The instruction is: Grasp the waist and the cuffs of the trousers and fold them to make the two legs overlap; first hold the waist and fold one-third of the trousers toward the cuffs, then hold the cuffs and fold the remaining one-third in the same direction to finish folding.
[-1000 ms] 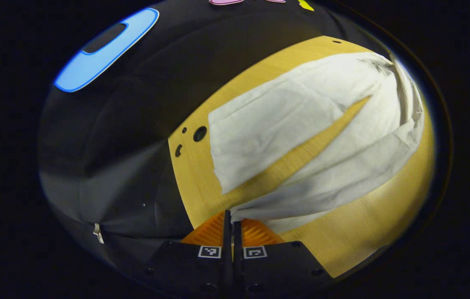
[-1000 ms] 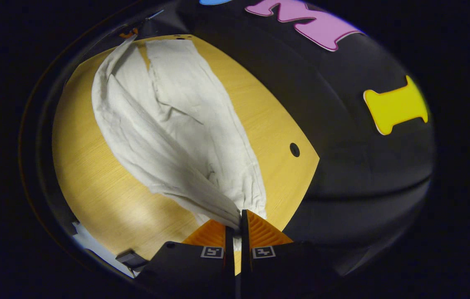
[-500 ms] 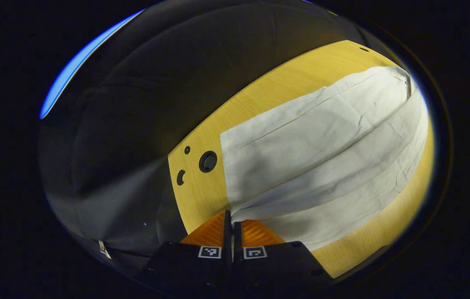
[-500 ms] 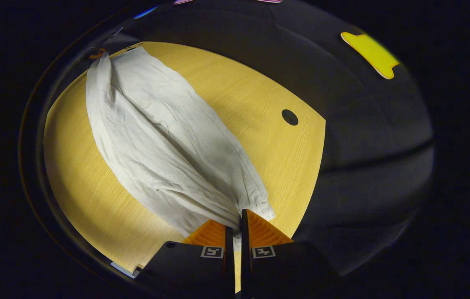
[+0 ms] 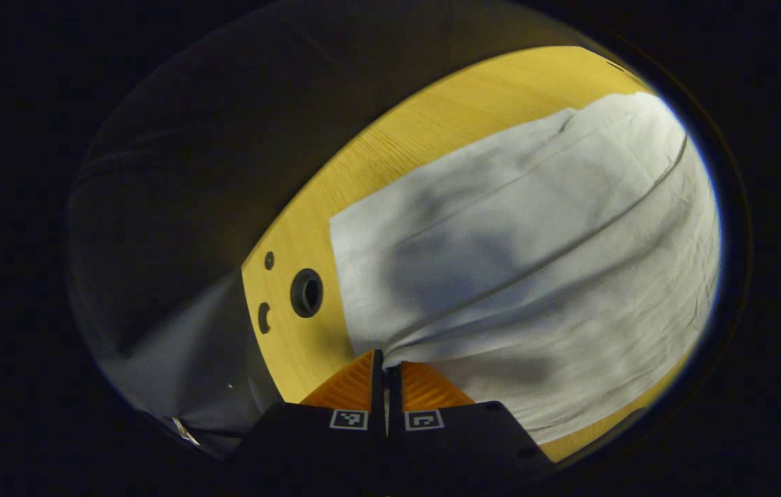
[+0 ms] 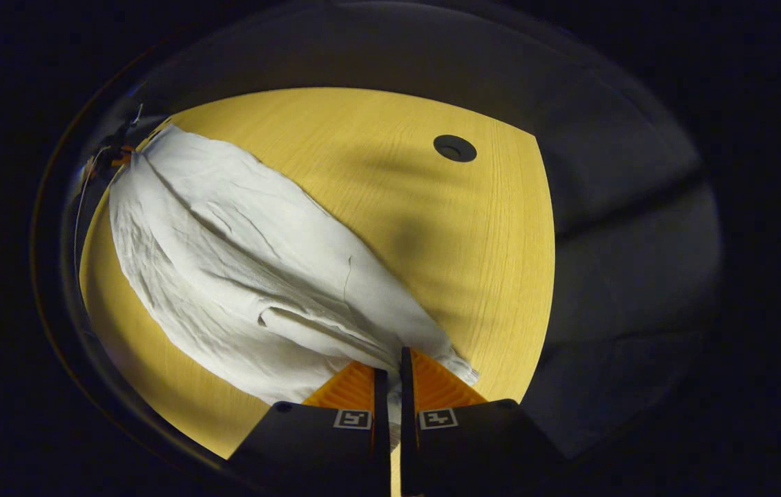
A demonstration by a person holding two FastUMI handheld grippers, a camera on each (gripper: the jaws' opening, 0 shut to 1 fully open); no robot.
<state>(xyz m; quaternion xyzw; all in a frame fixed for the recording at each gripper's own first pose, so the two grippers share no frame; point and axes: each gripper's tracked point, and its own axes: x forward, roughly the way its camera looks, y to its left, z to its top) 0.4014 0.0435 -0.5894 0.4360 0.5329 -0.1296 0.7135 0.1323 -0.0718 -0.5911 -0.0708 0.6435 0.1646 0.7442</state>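
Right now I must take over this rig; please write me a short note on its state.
Left claw: shut on one end of the trousers.
Right claw: shut on the other end, at a gathered hem.
The trousers lie along the wooden table.
Done: the two legs overlap.
Left: release, fold the waist third toward the cuffs, then the cuff third.

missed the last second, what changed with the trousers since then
The held leg came across onto the other: the wedge of table between the legs has closed, and the trousers now lie as one stack, lower on the table. Both the left gripper and right gripper stayed shut on the cloth.
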